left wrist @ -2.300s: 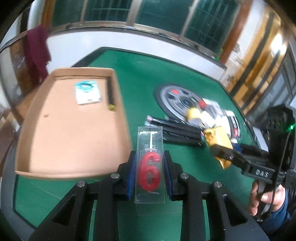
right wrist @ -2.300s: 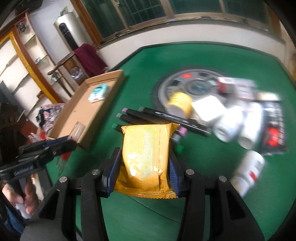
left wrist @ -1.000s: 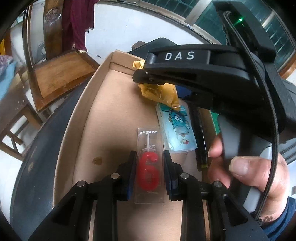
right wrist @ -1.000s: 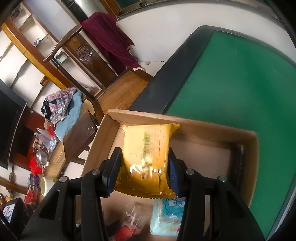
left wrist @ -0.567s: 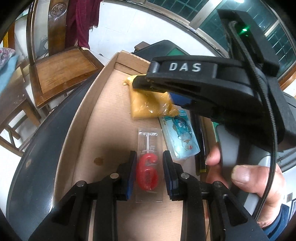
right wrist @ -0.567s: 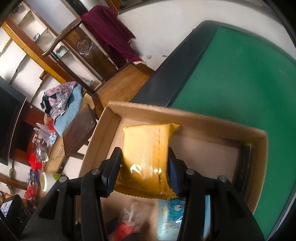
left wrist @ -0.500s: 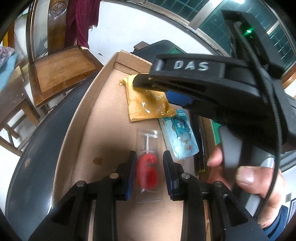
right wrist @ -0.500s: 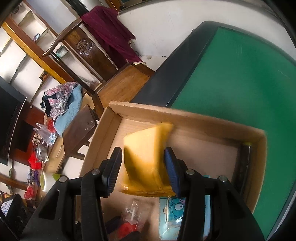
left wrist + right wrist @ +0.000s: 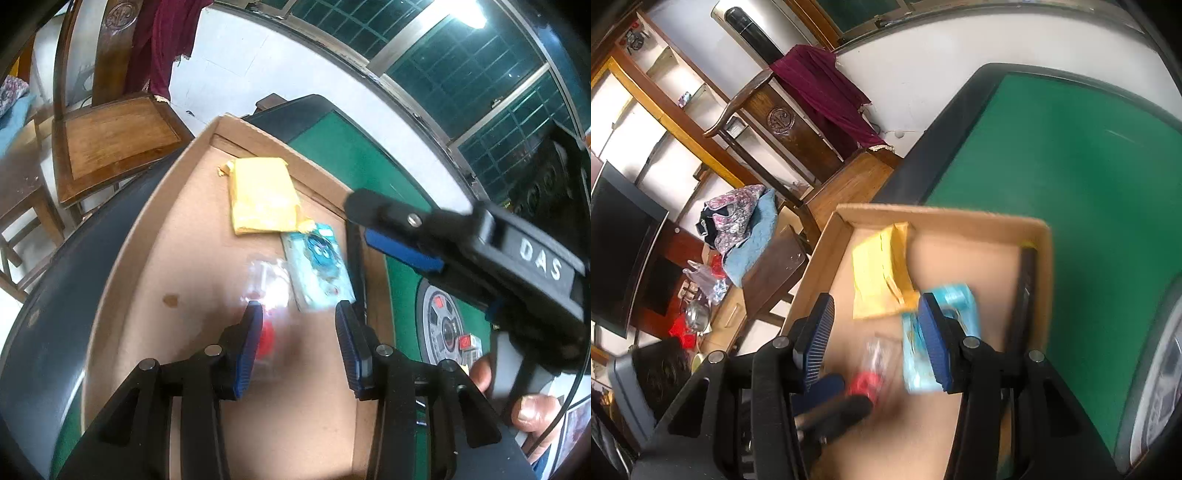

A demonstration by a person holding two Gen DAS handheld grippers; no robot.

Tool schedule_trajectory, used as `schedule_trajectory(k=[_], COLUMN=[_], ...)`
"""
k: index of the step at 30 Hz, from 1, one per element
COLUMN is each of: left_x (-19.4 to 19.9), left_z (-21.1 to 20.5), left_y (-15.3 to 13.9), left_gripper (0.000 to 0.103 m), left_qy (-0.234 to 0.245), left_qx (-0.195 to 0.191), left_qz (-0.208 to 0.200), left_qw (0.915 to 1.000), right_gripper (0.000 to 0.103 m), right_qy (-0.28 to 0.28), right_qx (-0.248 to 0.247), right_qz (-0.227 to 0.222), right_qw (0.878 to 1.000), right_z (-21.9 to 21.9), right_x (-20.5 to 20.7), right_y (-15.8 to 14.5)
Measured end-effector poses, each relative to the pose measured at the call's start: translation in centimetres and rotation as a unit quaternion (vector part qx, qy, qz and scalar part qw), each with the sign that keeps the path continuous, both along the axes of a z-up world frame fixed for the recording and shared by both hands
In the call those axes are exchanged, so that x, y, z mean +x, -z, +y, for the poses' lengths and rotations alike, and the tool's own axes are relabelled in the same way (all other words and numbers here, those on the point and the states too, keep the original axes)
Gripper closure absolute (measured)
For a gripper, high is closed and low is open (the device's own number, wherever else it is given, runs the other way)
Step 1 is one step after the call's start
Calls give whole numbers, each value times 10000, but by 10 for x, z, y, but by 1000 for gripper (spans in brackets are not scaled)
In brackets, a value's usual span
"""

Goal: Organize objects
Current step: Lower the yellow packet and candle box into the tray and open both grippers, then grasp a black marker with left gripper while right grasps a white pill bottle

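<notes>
Release is the step in hand, judging by how things lie: the left claw [image 9: 299, 341] hangs over the cardboard tray [image 9: 122, 295] with its jaws opening, and the numeral candle [image 9: 267, 295] in its clear packet lies blurred on the tray floor, hard against the left blue pad with no pad visibly pressing on it. To finish well, the jaws should spread fully before the hand lifts, and the lift should go straight up so that pad does not drag the packet along. Just beyond the candle sits the blue cartoon tissue pack [image 9: 317, 269], with a dark pen [image 9: 358, 273] along the tray's right wall; farther in, the yellow snack packet [image 9: 264, 195] rests flat near the far corner, its near corner touching the tissue pack. The right claw [image 9: 875, 336] stands spread and empty above the same tray, the snack packet [image 9: 879, 273] lying on the floor beyond its tips. That hand looks free to go back to the green worktop [image 9: 1071, 177], where a round patterned disc [image 9: 441, 325] and more small items wait; it should pull clear to the side so the two tools do not knock together over the tray. Past the worktop edge stands a wooden chair [image 9: 110, 140].
</notes>
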State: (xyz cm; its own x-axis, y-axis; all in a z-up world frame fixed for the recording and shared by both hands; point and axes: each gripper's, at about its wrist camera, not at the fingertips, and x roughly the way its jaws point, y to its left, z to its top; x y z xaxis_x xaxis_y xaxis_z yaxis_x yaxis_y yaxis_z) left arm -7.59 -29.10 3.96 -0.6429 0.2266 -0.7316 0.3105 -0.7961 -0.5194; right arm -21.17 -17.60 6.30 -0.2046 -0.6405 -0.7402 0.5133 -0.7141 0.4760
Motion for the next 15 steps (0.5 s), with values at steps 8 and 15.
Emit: schedule_trajectory(k=[8,15], left_x=[21,22], left_z=[57,156], left_y=[-20,-28], left_gripper=[67,67], left_qy=[474,1869], left_qx=[-586,-1272], left_qz=[219,309], left_qw=[9969,9736], right_gripper=[57,57], right_qy=[148,584], right_qx=[-292,-484], right_qz=[-119,4], right_qw=[9994,9971], right_z=[78,196], right_x=[33,84], right_y=[-3,-4])
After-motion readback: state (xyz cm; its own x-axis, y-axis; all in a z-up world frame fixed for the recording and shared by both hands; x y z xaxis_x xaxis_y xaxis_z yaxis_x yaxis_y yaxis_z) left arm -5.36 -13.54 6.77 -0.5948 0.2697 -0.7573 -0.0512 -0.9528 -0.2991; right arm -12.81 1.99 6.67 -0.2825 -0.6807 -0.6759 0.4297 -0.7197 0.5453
